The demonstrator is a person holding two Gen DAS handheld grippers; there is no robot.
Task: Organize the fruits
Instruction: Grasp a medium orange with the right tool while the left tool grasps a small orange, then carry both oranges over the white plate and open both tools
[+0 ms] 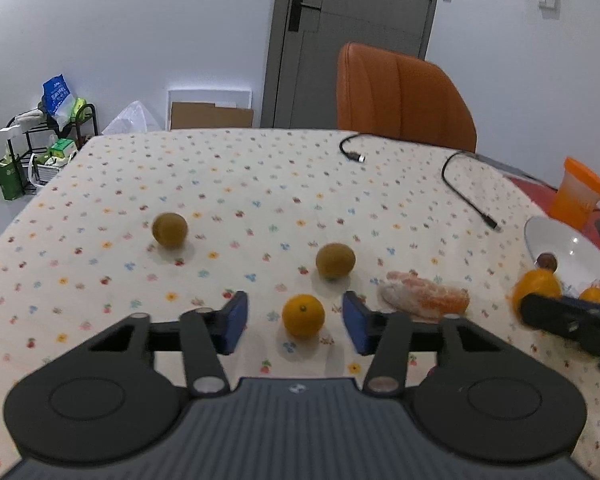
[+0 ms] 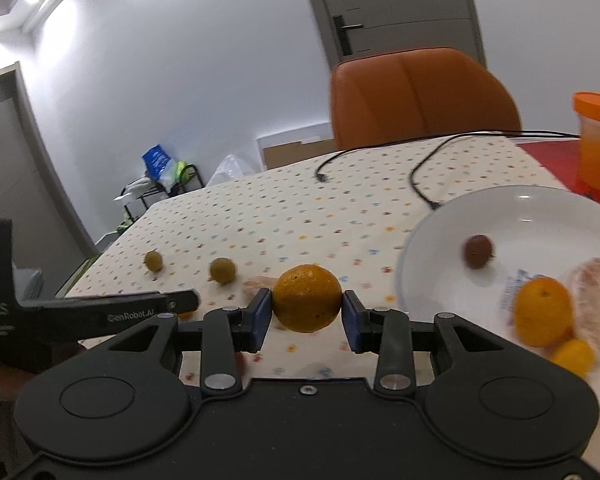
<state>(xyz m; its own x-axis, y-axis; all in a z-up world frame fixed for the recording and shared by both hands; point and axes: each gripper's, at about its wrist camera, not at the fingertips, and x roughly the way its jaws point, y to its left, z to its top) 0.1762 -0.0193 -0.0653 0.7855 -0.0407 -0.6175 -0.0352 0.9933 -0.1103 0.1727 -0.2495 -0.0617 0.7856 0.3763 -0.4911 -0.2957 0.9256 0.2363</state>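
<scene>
Two grippers are at work over the flowered tablecloth (image 1: 260,184), and we take the white plate (image 2: 440,240) as our landmark. Our right gripper (image 2: 306,314) pinches a large orange (image 2: 306,304) between its blue pads (image 2: 260,316), just beside the plate's near-left rim and seemingly lifted clear of the cloth. Our left gripper (image 1: 296,322) is spread wide, its pads either side of a small orange (image 1: 303,316) that sits on the cloth well left of the plate; neither pad touches it yet.

Already on the plate we see a dark red fruit (image 2: 478,251), another orange (image 2: 542,312), a smaller yellow one (image 2: 574,356) and a pale peeled piece (image 2: 592,296). Further left of the plate, on the cloth, lie a peeled citrus piece (image 1: 424,298) and two brownish-green round fruits (image 1: 335,260) (image 1: 170,230).

We judge the small orange to be light, firm under a slightly yielding rind, and prone to roll. We would close across its widest middle, pads level, with only modest pressure. The peeled piece looks soft and easily crushed, so it calls for a far gentler squeeze. The held orange seems gripped at its equator, which should carry it over the rim without slipping.
</scene>
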